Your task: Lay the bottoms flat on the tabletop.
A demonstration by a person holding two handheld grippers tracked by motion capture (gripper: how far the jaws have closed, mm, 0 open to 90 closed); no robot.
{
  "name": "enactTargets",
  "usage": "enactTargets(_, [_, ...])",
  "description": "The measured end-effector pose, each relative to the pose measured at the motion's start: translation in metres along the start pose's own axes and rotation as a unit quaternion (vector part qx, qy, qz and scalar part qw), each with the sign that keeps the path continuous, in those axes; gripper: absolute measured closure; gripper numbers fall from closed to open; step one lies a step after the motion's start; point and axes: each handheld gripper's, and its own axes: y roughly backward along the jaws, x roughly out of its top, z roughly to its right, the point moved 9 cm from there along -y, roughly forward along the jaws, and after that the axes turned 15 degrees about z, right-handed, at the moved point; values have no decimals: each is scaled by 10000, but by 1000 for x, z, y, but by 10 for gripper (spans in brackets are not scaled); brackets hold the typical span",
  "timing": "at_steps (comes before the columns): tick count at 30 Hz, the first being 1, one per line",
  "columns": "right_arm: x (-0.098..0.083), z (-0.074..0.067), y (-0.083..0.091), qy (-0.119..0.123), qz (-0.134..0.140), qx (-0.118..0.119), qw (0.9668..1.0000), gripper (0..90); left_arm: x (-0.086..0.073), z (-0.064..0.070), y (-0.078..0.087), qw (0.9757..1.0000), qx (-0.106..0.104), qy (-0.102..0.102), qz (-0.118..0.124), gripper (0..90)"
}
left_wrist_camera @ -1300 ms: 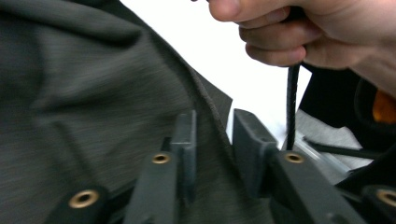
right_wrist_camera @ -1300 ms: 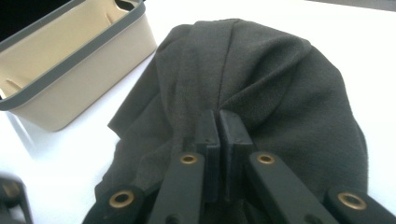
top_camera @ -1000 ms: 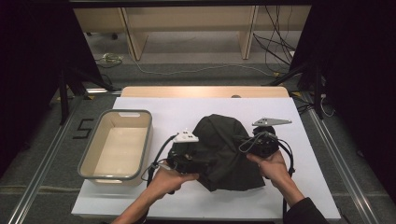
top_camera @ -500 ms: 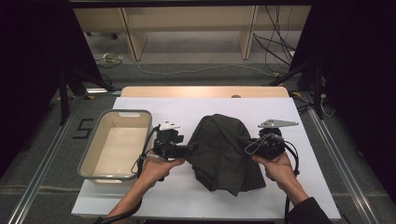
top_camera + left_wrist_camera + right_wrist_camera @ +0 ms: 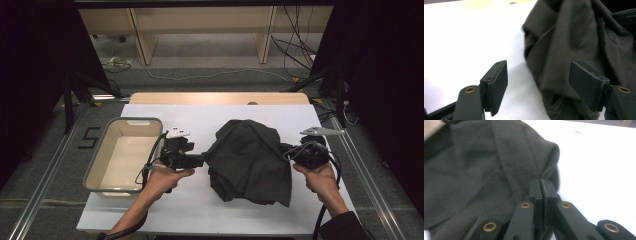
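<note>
A dark cloth (image 5: 251, 160) is seen bunched on the white table (image 5: 200, 215), right of centre, with a beige tub (image 5: 102, 162) well to its left. The right gripper (image 5: 541, 185) is clamped tight on the cloth's right edge, a fold being pinched between the pads. The left gripper (image 5: 539, 86) is held at the cloth's left edge; its jaws have just been opening and are spread wide, cloth lying between them but not pressed by either pad
</note>
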Motion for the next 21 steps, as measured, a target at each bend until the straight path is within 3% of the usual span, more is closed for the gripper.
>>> enactTargets(4, [-9, 28, 8, -48, -111, -395, 9991, 887, -9, -1, -3, 9999, 21, -17, -168, 310])
enactTargets(8, [-23, 47, 8, -143, -307, -603, 9976, 887, -15, 3, -7, 9997, -40, -47, -239, 310])
enactTargets(12, [-31, 49, 5, -68, -472, -620, 9969, 886, -15, 11, -9, 9996, -160, -89, -214, 308])
enactTargets(21, [-30, 40, 0, -66, -440, -478, 9979, 874, -33, 36, -30, 9980, -481, -77, -395, 319])
